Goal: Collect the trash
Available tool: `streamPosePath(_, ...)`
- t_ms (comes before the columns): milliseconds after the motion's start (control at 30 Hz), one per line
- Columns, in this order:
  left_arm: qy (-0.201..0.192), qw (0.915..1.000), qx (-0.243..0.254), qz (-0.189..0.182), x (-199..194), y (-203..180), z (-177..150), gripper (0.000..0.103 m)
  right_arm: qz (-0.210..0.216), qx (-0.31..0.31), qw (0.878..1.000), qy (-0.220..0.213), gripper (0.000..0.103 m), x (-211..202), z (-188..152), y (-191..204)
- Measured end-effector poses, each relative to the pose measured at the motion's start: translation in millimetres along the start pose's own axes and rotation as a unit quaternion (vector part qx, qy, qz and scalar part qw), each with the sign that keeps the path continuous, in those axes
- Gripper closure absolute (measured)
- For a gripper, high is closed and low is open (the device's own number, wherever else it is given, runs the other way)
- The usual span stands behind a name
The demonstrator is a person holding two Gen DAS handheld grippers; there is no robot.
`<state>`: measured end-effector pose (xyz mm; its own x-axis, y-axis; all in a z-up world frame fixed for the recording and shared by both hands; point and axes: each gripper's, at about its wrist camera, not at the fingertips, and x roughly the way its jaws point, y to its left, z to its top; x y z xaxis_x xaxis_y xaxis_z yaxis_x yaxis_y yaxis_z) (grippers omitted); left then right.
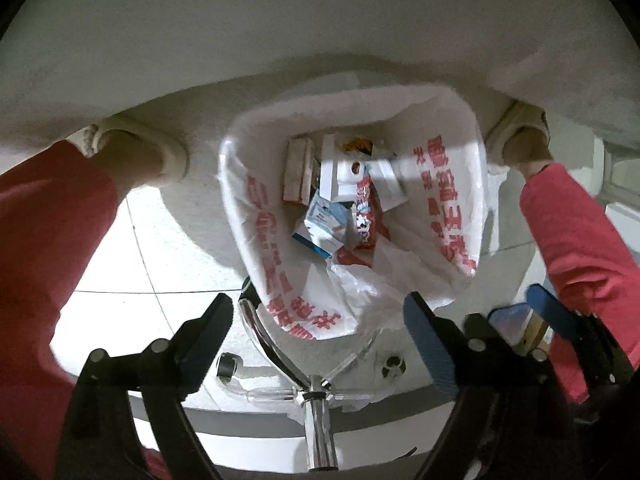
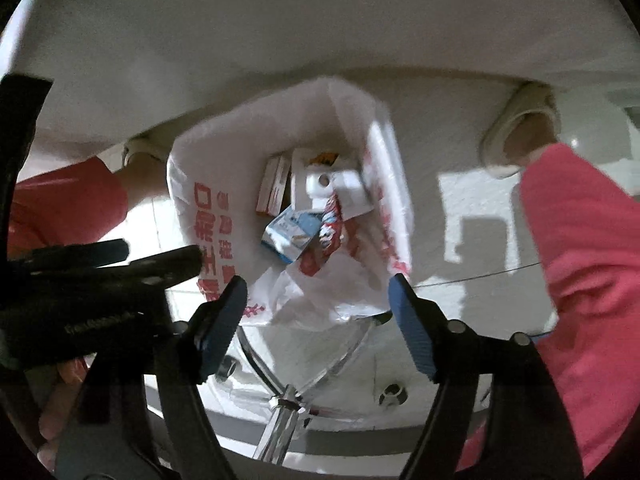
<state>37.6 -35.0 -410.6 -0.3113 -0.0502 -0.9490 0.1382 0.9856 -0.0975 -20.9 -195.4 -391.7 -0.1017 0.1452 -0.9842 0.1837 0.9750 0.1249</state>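
Both views look steeply down into a white plastic bag [image 1: 452, 184] printed with red characters, standing open on the floor [image 1: 160, 248] at frame centre. The person's legs in red trousers occupy the left and right edges, pale slippers above them.

Contents: several small cartons [image 1: 298, 174], a blue-and-white carton [image 1: 320, 228] and a red snack wrapper [image 1: 366, 216] lie at the bottom of the bag, centre of frame. A chrome chair base [image 1: 316, 392] shows at lower centre, under the bag's near edge.

Left claw [image 1: 320, 344]: jaws well apart, nothing between them, above the bag's near rim. Right claw [image 2: 318, 320]: jaws likewise apart and empty, over the same rim.

Handling assessment: the bag is thin film, soft, light and slippery; it will collapse and crumple under any push and could tear if snagged. The load appears light, mostly empty packaging. Best hold is judged to be the rim or the loose film at the near edge [image 2: 312, 300], pinched in a gathered fold, one claw to each side, so the mouth stays up and nothing spills.
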Motion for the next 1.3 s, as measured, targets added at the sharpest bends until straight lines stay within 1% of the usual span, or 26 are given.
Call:
streamPosePath(67, -0.017, 0.9998, -0.004, 0.005, -11.6, 3.2, -5.4, 0.017, -0.012, 0.001, 1.0, -0.025, 0.02, -15.6, -3.9, 0.0)
streamPosePath(133, -0.037, 0.9993, -0.005, 0.008, -24.7, 5.4, -12.3, 0.017, -0.018, 0.0, 0.999, -0.05, 0.019, -34.3, -9.5, -0.1)
streamPosePath(200, -0.059, 0.9982, -0.007, 0.007, -36.7, 6.5, -21.8, 0.017, -0.014, 0.004, 0.997, -0.071, 0.019, -50.7, -14.2, -1.0)
streamPosePath(233, -0.065, 0.9978, -0.007, 0.005, -41.1, 5.6, -25.5, 0.017, -0.016, 0.003, 0.996, -0.084, 0.017, -59.9, -16.8, 0.1)
streamPosePath(267, -0.072, 0.9974, -0.005, 0.002, -45.7, 4.5, -30.3, 0.017, -0.019, 0.001, 0.996, -0.093, 0.013, -65.4, -18.0, 2.1)
streamPosePath(300, -0.079, 0.9969, -0.002, 0.002, -50.6, 3.0, -35.4, 0.017, -0.026, -0.002, 0.994, -0.102, 0.012, -72.7, -20.1, 4.8)
streamPosePath(433, -0.118, 0.9925, 0.003, 0.029, -70.0, -1.9, -51.4, 0.017, -0.019, -0.014, 0.991, -0.131, 0.012, -93.8, -28.8, 9.2)
streamPosePath(533, -0.136, 0.99, 0.001, 0.035, -83.8, -4.2, -61.1, 0.017, -0.012, -0.014, 0.989, -0.145, 0.012, -108.3, -35.1, 8.2)
streamPosePath(667, -0.154, 0.9875, -0.007, 0.033, -99.0, -7.5, -72.8, 0.017, -0.007, -0.009, 0.986, -0.164, 0.012, -125.6, -46.5, 5.7)
streamPosePath(800, -0.177, 0.9831, 0.003, 0.048, -116.3, -15.2, -85.6, 0.017, -0.009, -0.006, 0.983, -0.182, 0.012, -141.4, -60.0, 4.4)
streamPosePath(933, -0.209, 0.9759, 0.004, 0.063, -135.7, -24.4, -100.2, 0.017, -0.018, -0.008, 0.978, -0.209, 0.012, -163.6, -76.2, 7.0)
streamPosePath(1067, -0.238, 0.9687, 0.005, 0.07, -158.4, -32.4, -114.5, 0.017, -0.029, -0.014, 0.968, -0.251, 0.012, -188.9, -93.7, 10.2)
streamPosePath(1200, -0.286, 0.9554, 0.003, 0.072, -190.4, -37.0, -132.5, 0.017, -0.028, -0.019, 0.955, -0.296, 0.012, -220.9, -111.0, 12.7)
streamPosePath(1300, -0.331, 0.9406, -0.001, 0.077, -219.4, -40.8, -150.2, 0.017, -0.025, -0.02, 0.941, -0.336, 0.012, -249.1, -124.7, 14.4)
